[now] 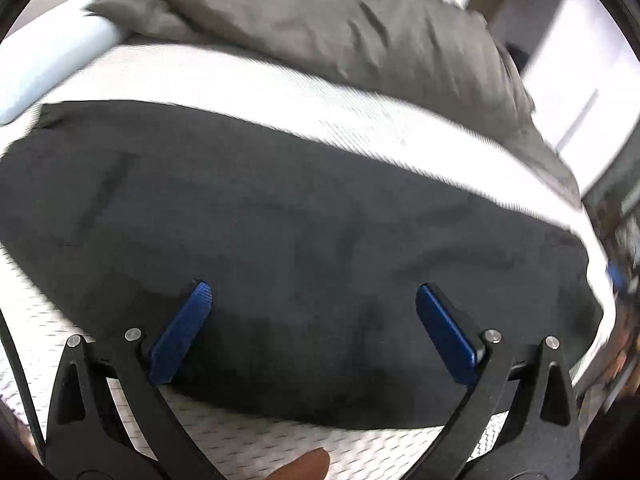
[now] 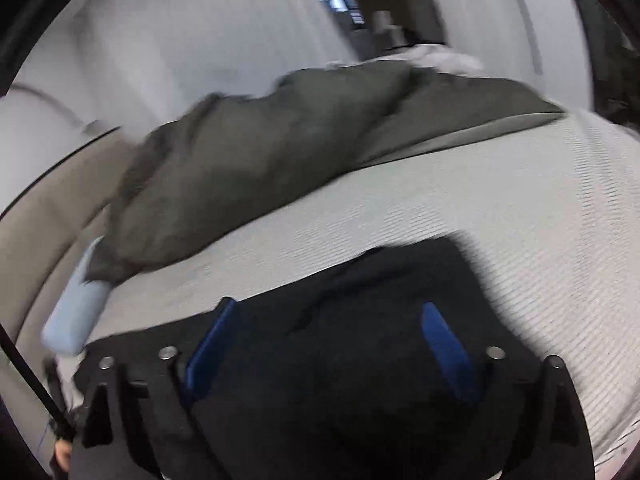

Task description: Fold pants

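Fingers first: the blue fingers (image 1: 182, 334) on the left gripper (image 1: 314, 294) are sitting wide apart with nothing pinched between them, and the right gripper (image 2: 330, 312) is looking the same, its blue fingers (image 2: 210, 346) spread wide with only cloth showing behind the gap, nothing clamped. The black pants (image 1: 280, 240) are lying flat on the white mattress (image 1: 280, 88) of the bed, stretched along its near edge as one long dark band, which I'm reading as the legs already laid one over the other, though the blur is making it hard to be sure of layers. From the right wrist view the pants (image 2: 400, 280) are ending in a squared-off corner out on the mattress, with bare mattress beyond and to the right of it. So I'm guessing the lengthwise fold is done and the crosswise folds are what's remaining, since the band is still running long from one end to the other. Relative to the fingers, the pants are spreading out below and ahead of both pairs, the left pair hovering over the near edge of the cloth, the right pair over what looks like one end. A rumpled grey blanket (image 1: 340, 28) is bunching up along the far side of the bed, well apart from the pants, and a pale blue pillow (image 2: 76, 316) is poking out at its end.
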The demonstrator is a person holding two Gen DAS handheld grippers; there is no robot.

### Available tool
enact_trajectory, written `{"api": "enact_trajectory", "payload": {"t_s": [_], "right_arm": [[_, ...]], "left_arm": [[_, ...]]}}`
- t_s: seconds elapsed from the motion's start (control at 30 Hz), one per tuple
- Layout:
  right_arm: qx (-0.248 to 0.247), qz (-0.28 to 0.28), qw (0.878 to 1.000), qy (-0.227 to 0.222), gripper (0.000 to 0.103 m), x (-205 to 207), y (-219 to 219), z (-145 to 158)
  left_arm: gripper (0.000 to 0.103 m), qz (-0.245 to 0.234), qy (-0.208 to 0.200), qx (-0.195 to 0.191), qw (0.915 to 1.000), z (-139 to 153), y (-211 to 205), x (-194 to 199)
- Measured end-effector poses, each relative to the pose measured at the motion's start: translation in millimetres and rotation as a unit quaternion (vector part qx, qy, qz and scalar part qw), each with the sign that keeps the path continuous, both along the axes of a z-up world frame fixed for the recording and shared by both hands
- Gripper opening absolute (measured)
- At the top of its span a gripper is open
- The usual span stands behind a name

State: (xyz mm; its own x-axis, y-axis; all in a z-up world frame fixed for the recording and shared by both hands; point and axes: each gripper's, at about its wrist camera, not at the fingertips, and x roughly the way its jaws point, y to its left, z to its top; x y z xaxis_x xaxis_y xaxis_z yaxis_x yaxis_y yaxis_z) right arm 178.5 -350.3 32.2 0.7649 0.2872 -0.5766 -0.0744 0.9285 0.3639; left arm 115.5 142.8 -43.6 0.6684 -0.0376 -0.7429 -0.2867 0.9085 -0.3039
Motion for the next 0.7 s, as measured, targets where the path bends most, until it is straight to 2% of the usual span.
{"api": "enact_trajectory", "payload": {"t_s": [0.07, 0.13, 0.17, 0.23, 0.3, 0.37, 0.4, 0.47, 0.5, 0.57, 0.63, 0.7], "right_arm": [[0.019, 0.021, 1.0, -0.013, 0.098, -9, 29, -13], [0.026, 0.025, 0.999, 0.001, 0.098, -9, 59, -28], [0.014, 0.034, 0.999, 0.022, 0.098, -5, 72, -37], [-0.008, 0.039, 0.999, 0.022, 0.098, -5, 90, -47], [-0.014, 0.038, 0.999, 0.033, 0.098, -5, 98, -56], [-0.012, 0.047, 0.998, 0.045, 0.098, -4, 101, -62], [-0.011, 0.045, 0.998, 0.046, 0.098, -2, 100, -64], [-0.01, 0.041, 0.998, 0.056, 0.098, -2, 97, -70], [-0.008, 0.037, 0.997, 0.062, 0.098, -4, 96, -74], [0.003, 0.038, 0.996, 0.075, 0.098, -1, 93, -76], [0.003, 0.043, 0.996, 0.073, 0.098, -2, 95, -77], [0.0, 0.047, 0.996, 0.071, 0.098, -7, 93, -74]], "left_arm": [[0.102, 0.044, -0.023, -0.003, 0.9988, 8, 28, -19], [0.102, 0.113, -0.041, -0.004, 0.9928, 13, 65, -42], [0.101, 0.151, -0.049, -0.005, 0.9873, 15, 84, -55], [0.101, 0.205, -0.055, -0.015, 0.9771, 14, 117, -72], [0.096, 0.252, -0.054, -0.043, 0.9653, 7, 152, -85], [0.073, 0.287, -0.046, -0.079, 0.9536, -2, 181, -91], [0.068, 0.298, -0.042, -0.095, 0.9488, -7, 192, -91], [0.05, 0.307, -0.048, -0.116, 0.9434, -14, 204, -89], [0.046, 0.299, -0.044, -0.123, 0.9451, -17, 211, -81], [0.021, 0.305, -0.026, -0.103, 0.9464, -20, 217, -69], [0.008, 0.307, -0.021, -0.087, 0.9474, -23, 220, -64], [0.003, 0.303, -0.038, -0.083, 0.9487, -20, 220, -63]]}}
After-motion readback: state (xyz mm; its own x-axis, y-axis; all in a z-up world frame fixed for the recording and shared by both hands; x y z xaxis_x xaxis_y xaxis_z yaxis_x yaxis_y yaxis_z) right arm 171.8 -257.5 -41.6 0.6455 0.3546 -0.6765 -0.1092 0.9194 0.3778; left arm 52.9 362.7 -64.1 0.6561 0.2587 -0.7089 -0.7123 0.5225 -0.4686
